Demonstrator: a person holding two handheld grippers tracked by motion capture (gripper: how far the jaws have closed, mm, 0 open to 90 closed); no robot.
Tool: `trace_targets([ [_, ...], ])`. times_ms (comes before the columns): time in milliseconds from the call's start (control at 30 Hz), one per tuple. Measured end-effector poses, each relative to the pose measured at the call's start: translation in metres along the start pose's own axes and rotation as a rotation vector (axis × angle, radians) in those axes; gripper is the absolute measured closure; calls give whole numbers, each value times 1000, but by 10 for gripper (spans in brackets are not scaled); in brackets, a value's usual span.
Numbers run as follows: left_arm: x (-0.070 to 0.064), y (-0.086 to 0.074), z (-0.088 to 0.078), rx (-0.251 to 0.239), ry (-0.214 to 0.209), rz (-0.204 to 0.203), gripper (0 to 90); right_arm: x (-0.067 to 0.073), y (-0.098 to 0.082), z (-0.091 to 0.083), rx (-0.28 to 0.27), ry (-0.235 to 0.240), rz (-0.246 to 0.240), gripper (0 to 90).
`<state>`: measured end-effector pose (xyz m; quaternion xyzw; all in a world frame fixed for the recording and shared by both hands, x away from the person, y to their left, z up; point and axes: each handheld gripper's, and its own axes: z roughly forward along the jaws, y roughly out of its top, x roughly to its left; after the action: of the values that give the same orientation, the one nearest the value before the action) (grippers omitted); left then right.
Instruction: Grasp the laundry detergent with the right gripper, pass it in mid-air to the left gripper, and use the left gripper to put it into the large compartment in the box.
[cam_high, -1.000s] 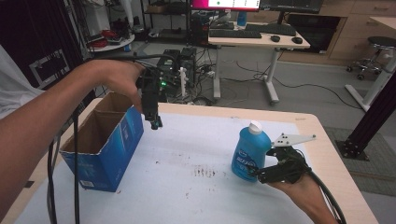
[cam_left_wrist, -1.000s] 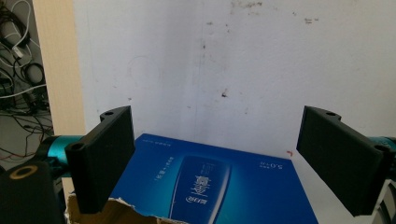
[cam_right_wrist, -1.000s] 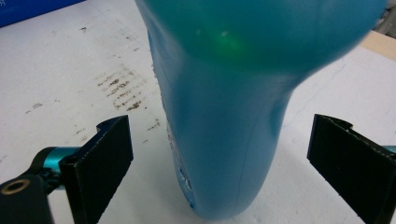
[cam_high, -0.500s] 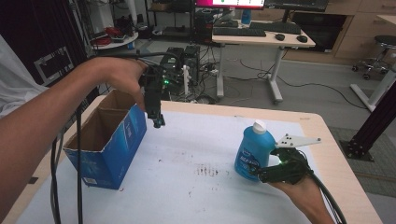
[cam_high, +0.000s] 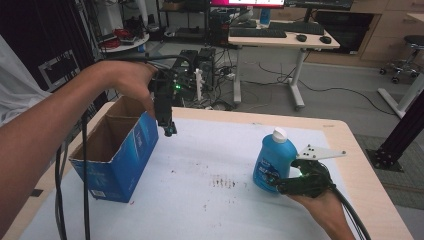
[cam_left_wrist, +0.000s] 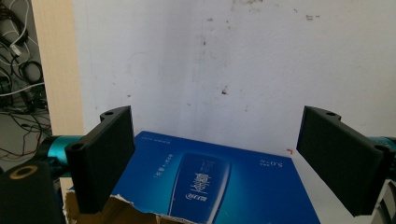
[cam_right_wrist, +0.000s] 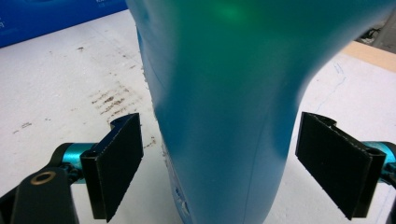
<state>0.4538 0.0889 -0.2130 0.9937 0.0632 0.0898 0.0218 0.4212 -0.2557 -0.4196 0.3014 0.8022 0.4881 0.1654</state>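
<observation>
A blue bottle (cam_high: 274, 160) with a white cap stands upright on the white-covered table (cam_high: 200, 150) at the right. My right gripper (cam_high: 273, 182) lies low at its base, and the bottle (cam_right_wrist: 224, 116) sits between the two jaws. The jaws have just been closing on it, but a gap still shows at the left pad (cam_right_wrist: 116, 163), so the gripper is open. My left gripper (cam_high: 169, 131) hangs pointing down over the near corner of an open blue cardboard box (cam_high: 120, 150). Its jaws (cam_left_wrist: 219, 121) stand open and empty above the box's printed side (cam_left_wrist: 210, 182).
The box has a torn flap and stands at the table's left. Dark stains mark the cover between the box and the bottle. The table's wooden edge runs along the right and far sides. Cables trail from both grippers. Desks and computers stand beyond the table.
The right gripper stays at the bottle's base with hardly any shift. The left gripper has kept its place over the box corner.
</observation>
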Motion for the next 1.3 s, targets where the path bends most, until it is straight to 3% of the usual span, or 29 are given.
trace_targets([
  [333, 0, 0, -2, 1, -1, -1, 113, 2, 1, 0, -19, -4, -8, 193],
  [367, -1, 0, -2, 3, -1, -1, 113, 2, 1, 0, -25, 1, -10, 229],
  [633, -1, -2, -2, 0, 0, -8, 114, 3, 1, 3, -34, 7, -5, 243],
  [1000, -1, -3, -3, 1, 2, -3, 114, 4, 1, 1, -53, 12, -15, 363],
  [1300, -1, -3, -3, -2, 3, -3, 113, 1, 0, 0, -57, 32, -13, 384],
])
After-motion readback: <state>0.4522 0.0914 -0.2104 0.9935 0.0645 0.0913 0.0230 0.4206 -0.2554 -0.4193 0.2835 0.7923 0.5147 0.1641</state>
